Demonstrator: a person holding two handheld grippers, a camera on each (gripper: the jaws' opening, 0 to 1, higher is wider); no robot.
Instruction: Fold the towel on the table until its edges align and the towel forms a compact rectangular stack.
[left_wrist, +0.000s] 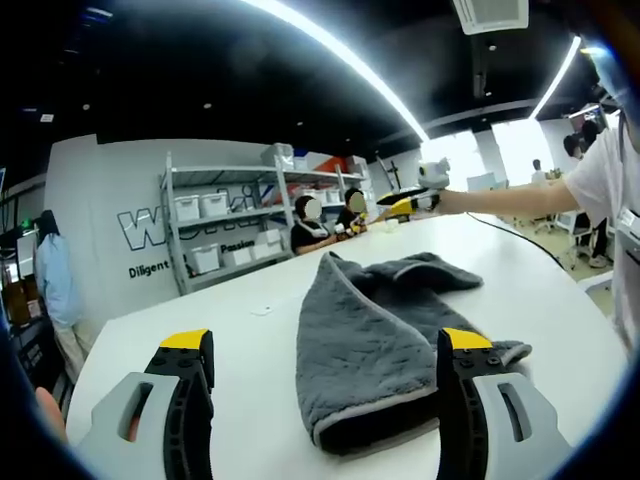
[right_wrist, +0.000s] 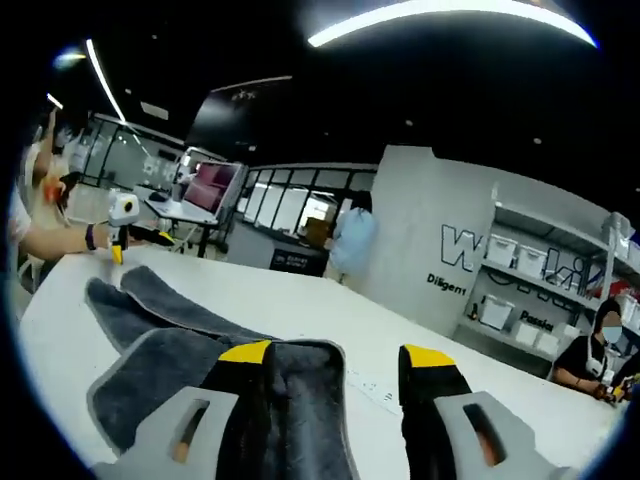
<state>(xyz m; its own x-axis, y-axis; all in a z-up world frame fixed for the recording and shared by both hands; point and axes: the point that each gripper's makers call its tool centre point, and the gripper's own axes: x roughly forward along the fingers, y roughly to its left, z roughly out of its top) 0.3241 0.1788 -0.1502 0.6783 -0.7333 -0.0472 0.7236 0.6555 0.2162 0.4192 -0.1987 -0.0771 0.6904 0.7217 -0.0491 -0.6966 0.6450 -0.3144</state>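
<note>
A rumpled grey terry towel (left_wrist: 385, 345) lies mid-frame on the white counter (left_wrist: 230, 330). Left claw (left_wrist: 325, 385) and right claw (right_wrist: 335, 385) both gape, released, at lower frame.

towel (left_wrist: 372, 345): grey cloth, matt, fuzzy pile, smoother pale hem | bench (left_wrist: 210, 300): white, smooth, faint sheen | left tongs (left_wrist: 325, 385): grey matt plastic, black jaws, yellow tips | right tongs (right_wrist: 335, 385): same finish | shelf (left_wrist: 225, 225): grey metal

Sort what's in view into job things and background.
Job: towel, table, left tongs, right tongs.
Background: shelves with bins, seated people, wall lettering.
</note>
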